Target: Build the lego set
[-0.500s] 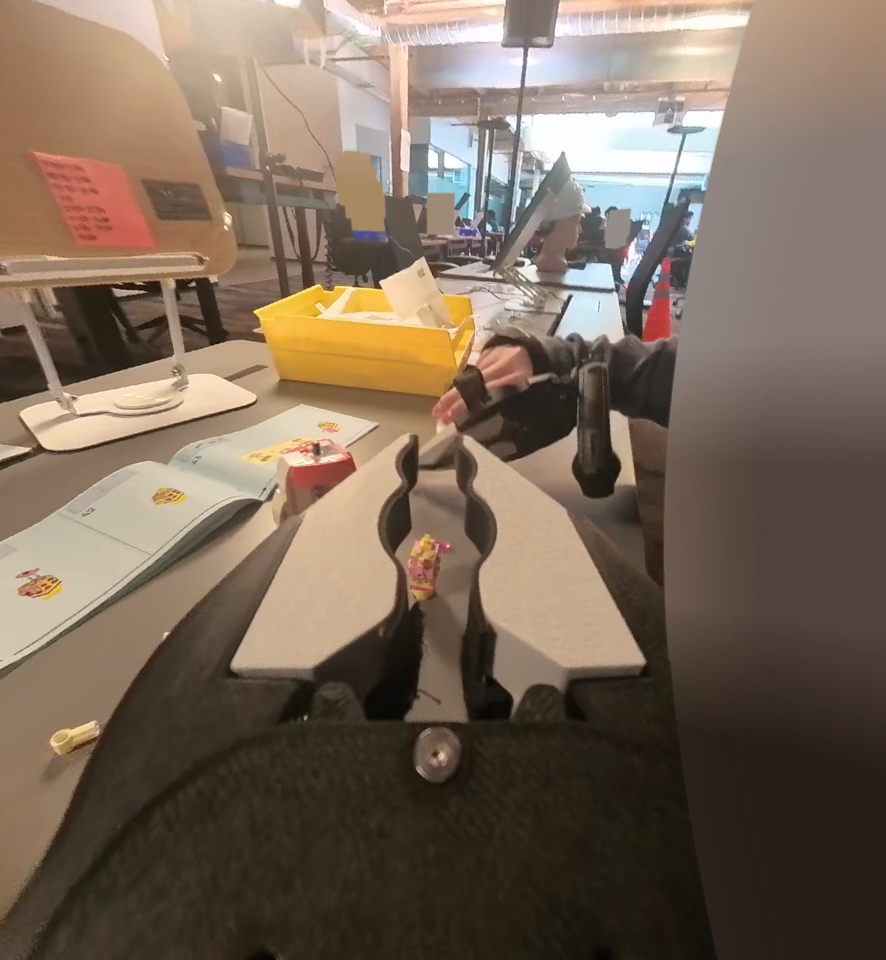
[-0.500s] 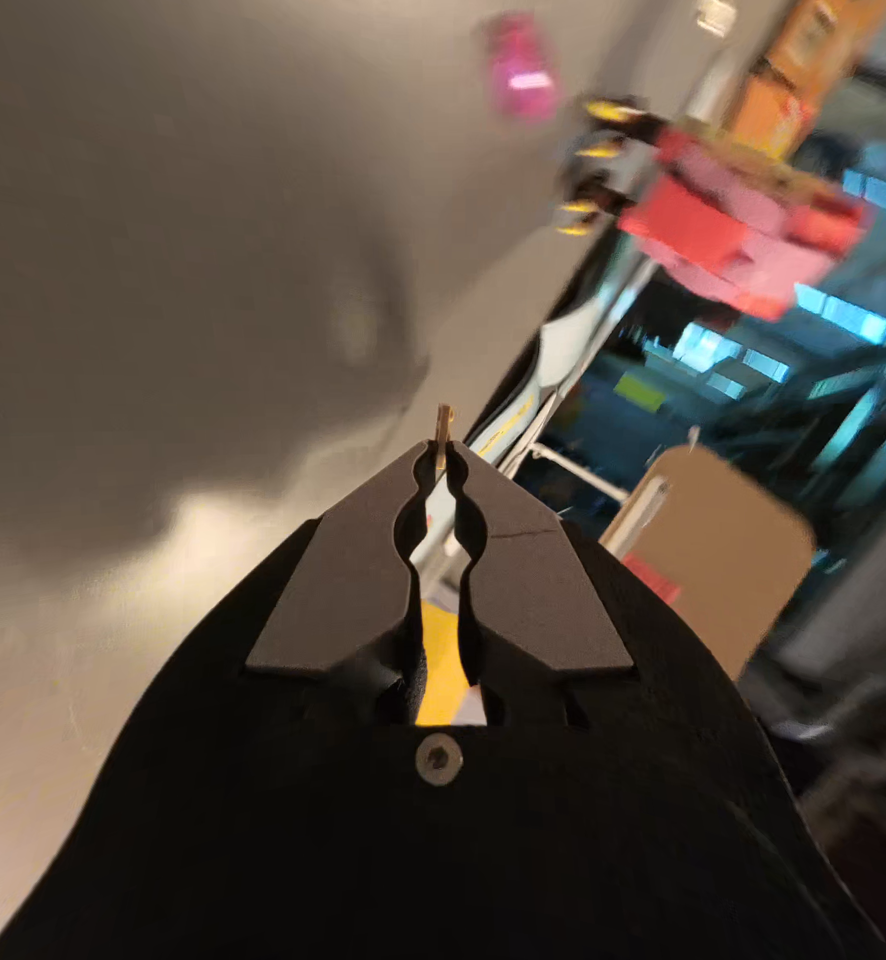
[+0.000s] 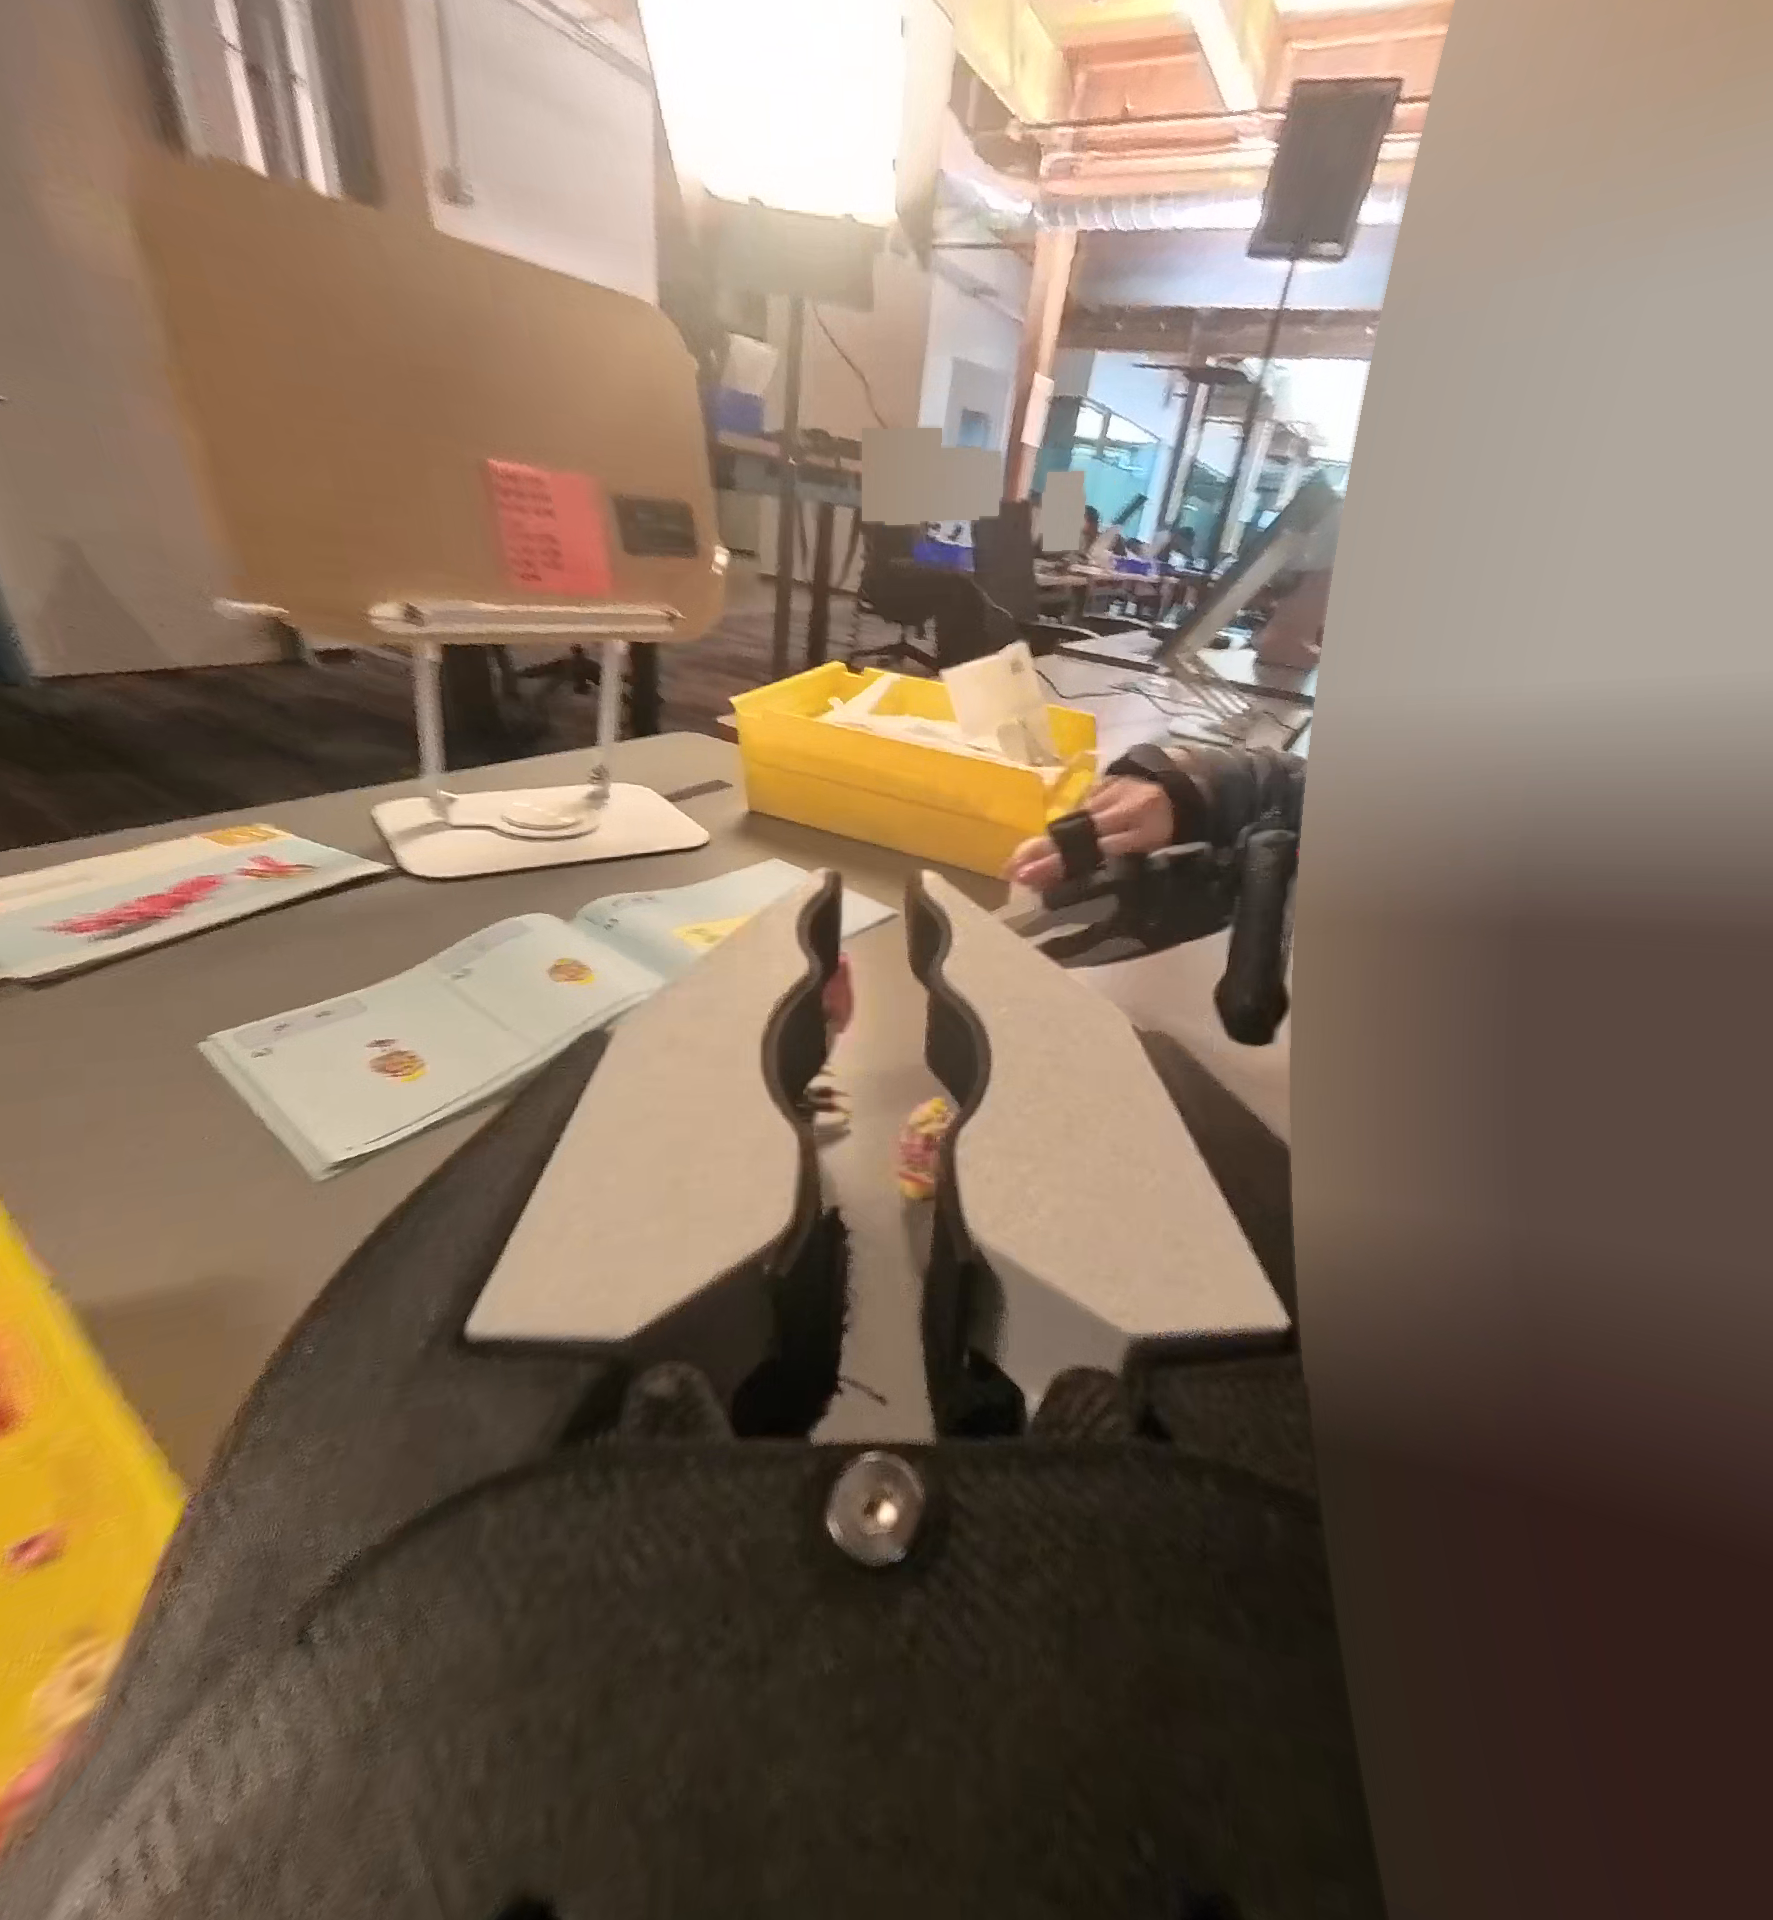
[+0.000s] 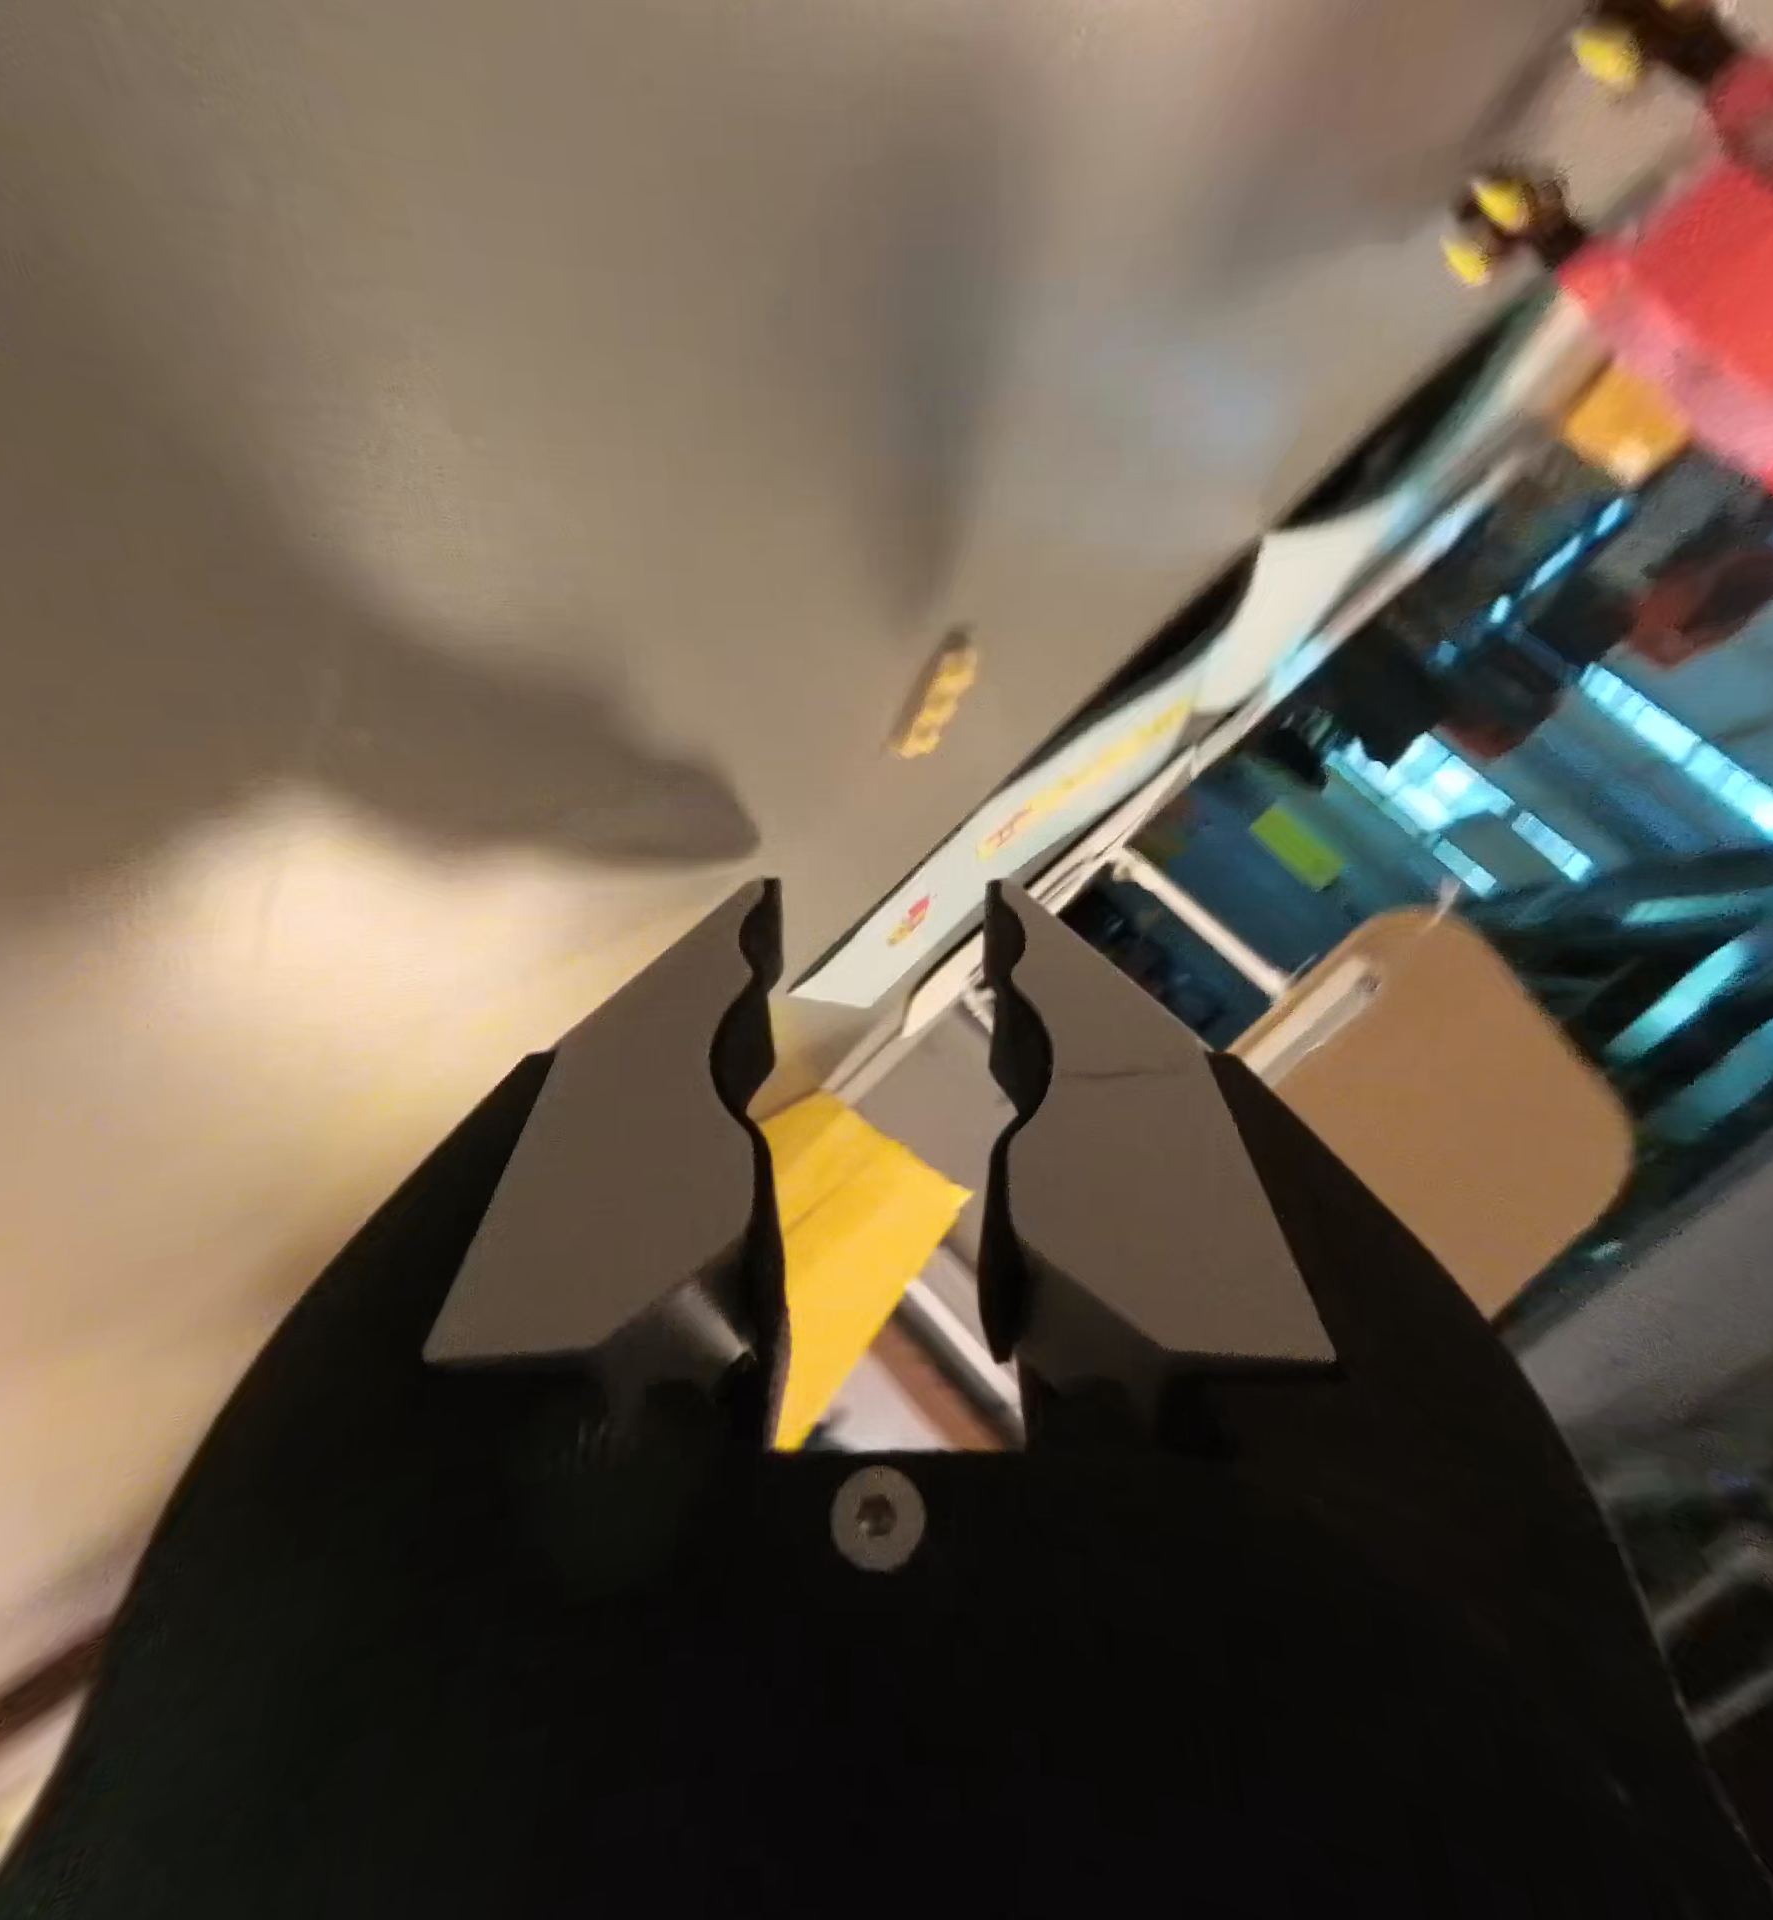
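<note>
My left gripper (image 3: 871, 888) hovers low over the grey table (image 3: 134, 1122), its jaws a little apart with nothing between the tips. Through the gap I see a small yellow and pink brick build (image 3: 921, 1143) on the table. A red piece (image 3: 838, 992) is half hidden behind the left finger. My right gripper (image 4: 882, 904) is open and empty above the table, tilted. A small tan-yellow piece (image 4: 939, 691) lies on the table just ahead of it. A red and pink brick model with black wheels (image 4: 1734, 270) sits farther off. The right gripper also shows in the left wrist view (image 3: 1152, 914), in a person's hand.
An open pale-blue booklet (image 3: 446, 1029) lies left of my left gripper, a second one (image 3: 134, 904) farther left. A yellow bin (image 3: 892, 769) with papers stands behind. A cardboard board on a white stand (image 3: 425, 416) is at the back. A yellow box (image 3: 20, 1455) is at the near left. Left tips to right tips: about 35 cm.
The right jaws were shut on a thin tan piece and have opened wide; the piece now lies on the table ahead. The left gripper has swung left, its tips now a little apart.
</note>
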A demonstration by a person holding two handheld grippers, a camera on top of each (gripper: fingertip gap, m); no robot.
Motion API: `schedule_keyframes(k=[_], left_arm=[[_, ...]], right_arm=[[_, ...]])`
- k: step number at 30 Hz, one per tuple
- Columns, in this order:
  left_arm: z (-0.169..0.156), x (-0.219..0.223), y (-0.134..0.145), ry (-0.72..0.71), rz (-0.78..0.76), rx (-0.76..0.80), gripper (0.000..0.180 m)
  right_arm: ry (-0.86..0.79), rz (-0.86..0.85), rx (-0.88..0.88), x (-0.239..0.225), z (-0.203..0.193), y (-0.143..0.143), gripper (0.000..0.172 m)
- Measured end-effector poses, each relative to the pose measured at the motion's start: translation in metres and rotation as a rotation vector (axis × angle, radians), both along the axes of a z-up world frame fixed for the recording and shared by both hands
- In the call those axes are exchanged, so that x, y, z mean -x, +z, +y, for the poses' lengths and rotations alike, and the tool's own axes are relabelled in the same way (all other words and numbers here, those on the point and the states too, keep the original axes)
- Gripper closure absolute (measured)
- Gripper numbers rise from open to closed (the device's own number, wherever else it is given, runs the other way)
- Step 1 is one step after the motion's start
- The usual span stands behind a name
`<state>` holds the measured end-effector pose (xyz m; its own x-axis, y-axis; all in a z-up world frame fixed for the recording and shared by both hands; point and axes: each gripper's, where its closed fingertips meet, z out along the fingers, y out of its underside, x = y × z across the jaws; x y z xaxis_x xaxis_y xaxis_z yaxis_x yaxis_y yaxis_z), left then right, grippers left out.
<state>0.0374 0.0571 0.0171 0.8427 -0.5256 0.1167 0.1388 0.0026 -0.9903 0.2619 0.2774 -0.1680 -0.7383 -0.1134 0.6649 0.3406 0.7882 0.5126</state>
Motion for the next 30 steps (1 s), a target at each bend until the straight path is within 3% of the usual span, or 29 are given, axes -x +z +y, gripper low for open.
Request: schedule_keyframes(k=[3, 6, 10, 11, 14, 18, 24, 28, 30], left_arm=[[-0.015, 0.034, 0.012, 0.128, 0.023, -0.034, 0.170], [-0.031, 0.075, 0.025, 0.279, 0.014, -0.082, 0.169], [-0.052, 0.125, 0.036, 0.455, -0.024, -0.143, 0.166], [-0.055, 0.134, 0.036, 0.489, -0.031, -0.152, 0.165], [-0.061, 0.160, 0.033, 0.593, -0.019, -0.193, 0.165], [-0.047, 0.199, 0.015, 0.736, 0.045, -0.213, 0.165], [-0.008, 0.209, -0.003, 0.698, 0.043, -0.130, 0.163], [0.017, 0.201, -0.032, 0.613, -0.053, -0.060, 0.162], [0.019, 0.201, -0.032, 0.611, -0.064, -0.045, 0.159]], right_arm=[[-0.178, 0.273, 0.199, 0.008, 0.007, 0.021, 0.134], [-0.391, 0.734, 0.473, 0.029, 0.022, 0.050, 0.136], [-0.532, 1.366, 0.786, 0.046, 0.051, 0.085, 0.143], [-0.547, 1.518, 0.807, 0.043, 0.062, 0.092, 0.143], [-0.603, 1.884, 0.545, 0.010, 0.091, 0.112, 0.151], [-0.591, 1.952, 0.430, 0.012, 0.097, 0.120, 0.153], [-0.532, 1.911, 0.475, 0.020, 0.098, 0.119, 0.161], [-0.471, 1.835, 0.495, 0.035, 0.092, 0.119, 0.162], [-0.492, 1.822, 0.489, 0.035, 0.094, 0.116, 0.164]])
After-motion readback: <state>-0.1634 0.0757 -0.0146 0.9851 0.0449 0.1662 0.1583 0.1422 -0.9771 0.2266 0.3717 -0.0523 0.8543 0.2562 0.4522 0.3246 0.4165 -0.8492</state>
